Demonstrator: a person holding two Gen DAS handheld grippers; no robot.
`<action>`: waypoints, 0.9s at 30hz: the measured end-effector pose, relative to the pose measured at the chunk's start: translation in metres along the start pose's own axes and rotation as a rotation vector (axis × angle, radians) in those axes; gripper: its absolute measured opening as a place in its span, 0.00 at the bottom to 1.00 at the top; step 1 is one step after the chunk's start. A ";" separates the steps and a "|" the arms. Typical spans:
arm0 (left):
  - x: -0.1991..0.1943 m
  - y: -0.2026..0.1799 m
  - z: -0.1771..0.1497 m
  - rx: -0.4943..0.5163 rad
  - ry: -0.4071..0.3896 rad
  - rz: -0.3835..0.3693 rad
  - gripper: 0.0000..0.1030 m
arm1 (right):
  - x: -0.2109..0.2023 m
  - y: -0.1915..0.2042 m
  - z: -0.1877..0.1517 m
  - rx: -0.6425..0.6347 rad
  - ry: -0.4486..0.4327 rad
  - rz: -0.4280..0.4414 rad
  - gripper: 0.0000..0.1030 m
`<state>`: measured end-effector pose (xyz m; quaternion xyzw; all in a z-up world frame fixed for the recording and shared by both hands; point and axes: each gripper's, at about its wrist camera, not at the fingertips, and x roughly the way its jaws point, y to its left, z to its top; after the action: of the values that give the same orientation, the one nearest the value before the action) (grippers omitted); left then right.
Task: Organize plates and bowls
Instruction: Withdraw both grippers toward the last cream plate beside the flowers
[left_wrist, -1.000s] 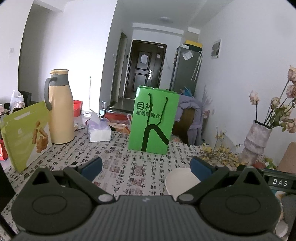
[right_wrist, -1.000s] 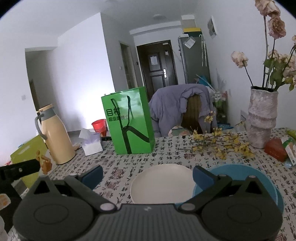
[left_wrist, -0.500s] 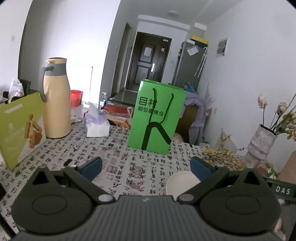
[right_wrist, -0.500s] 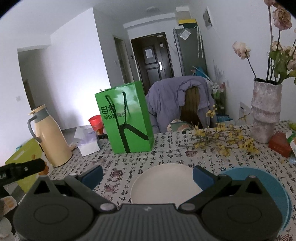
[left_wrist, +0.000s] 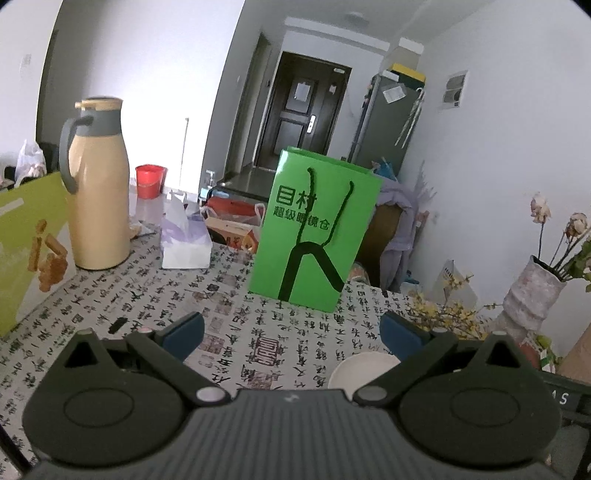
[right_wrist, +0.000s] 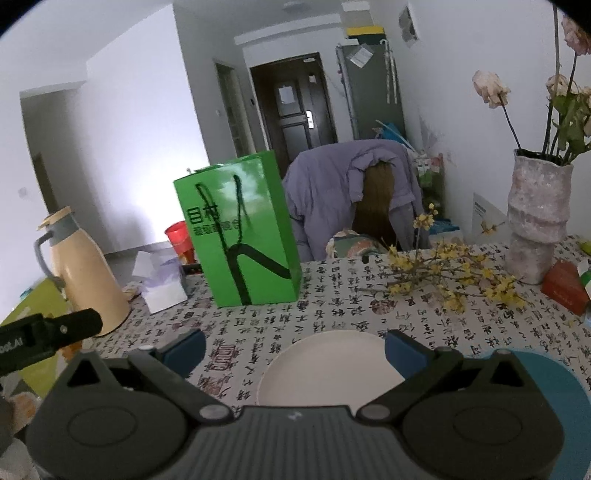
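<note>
Item: white plate (right_wrist: 328, 365), flat on the calligraphy-print tablecloth (right_wrist: 332, 295), in front of the green paper bag (right_wrist: 240, 232); blue plate (right_wrist: 561, 391) just to its right. We see the left gripper (left_wrist: 291, 332) and right gripper (right_wrist: 293, 350) both spread wide, holding nothing, above the cloth. Cream thermos (left_wrist: 98, 184) stands far left.
</note>
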<state>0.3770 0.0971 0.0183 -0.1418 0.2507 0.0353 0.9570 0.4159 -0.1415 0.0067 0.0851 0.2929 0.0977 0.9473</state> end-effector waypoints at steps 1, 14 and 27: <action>0.005 0.000 0.001 -0.008 0.010 -0.001 1.00 | 0.004 -0.001 0.002 0.005 0.006 -0.007 1.00; 0.083 0.009 -0.002 -0.143 0.147 0.034 1.00 | 0.061 -0.001 0.022 -0.016 0.132 -0.127 1.00; 0.143 0.001 -0.033 -0.112 0.276 0.007 1.00 | 0.127 -0.013 0.011 -0.046 0.318 -0.275 0.97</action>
<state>0.4865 0.0881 -0.0795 -0.1976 0.3779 0.0329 0.9039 0.5270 -0.1255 -0.0554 0.0060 0.4452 -0.0137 0.8953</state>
